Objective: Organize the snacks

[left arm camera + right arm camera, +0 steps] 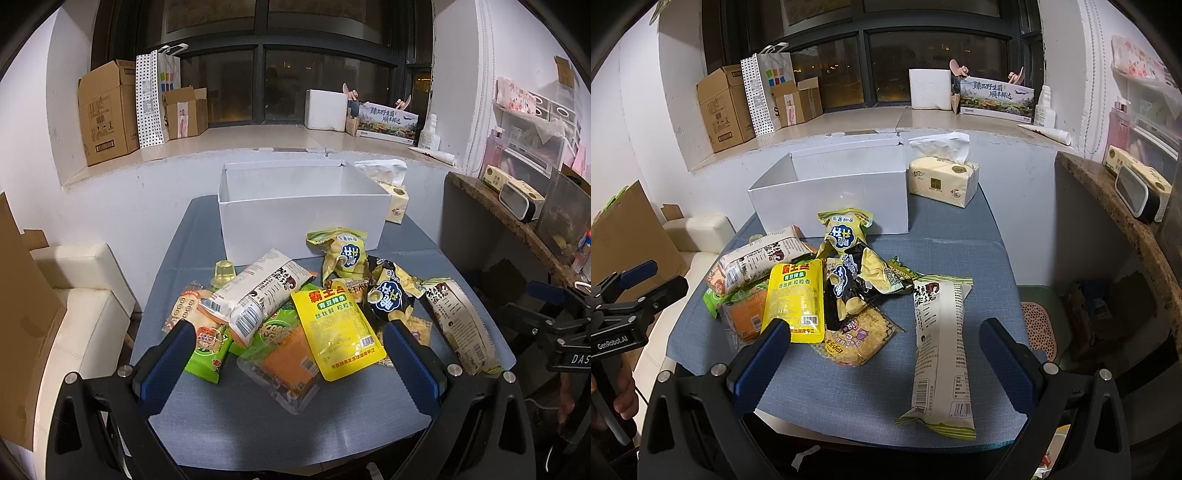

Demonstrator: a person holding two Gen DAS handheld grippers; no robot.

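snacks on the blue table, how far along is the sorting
Done: nothing visible; the white box looks empty. In hand: nothing; the left tool and right tool are both open, hovering near the pile. Left: every packet, including the yellow pouch and the long white packet lying apart.

A tissue pack point(943, 180) stands on the blue bench point(945, 251), while cardboard boxes point(726, 107), a dotted paper bag point(758, 98) and a white foam box point(930, 89) line the windowsill point(849, 122).

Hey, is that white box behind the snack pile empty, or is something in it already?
Looks empty. The white box is open-topped, and only bare white inner walls show; its floor is hidden behind the front wall. The snack pile lies outside on the table.
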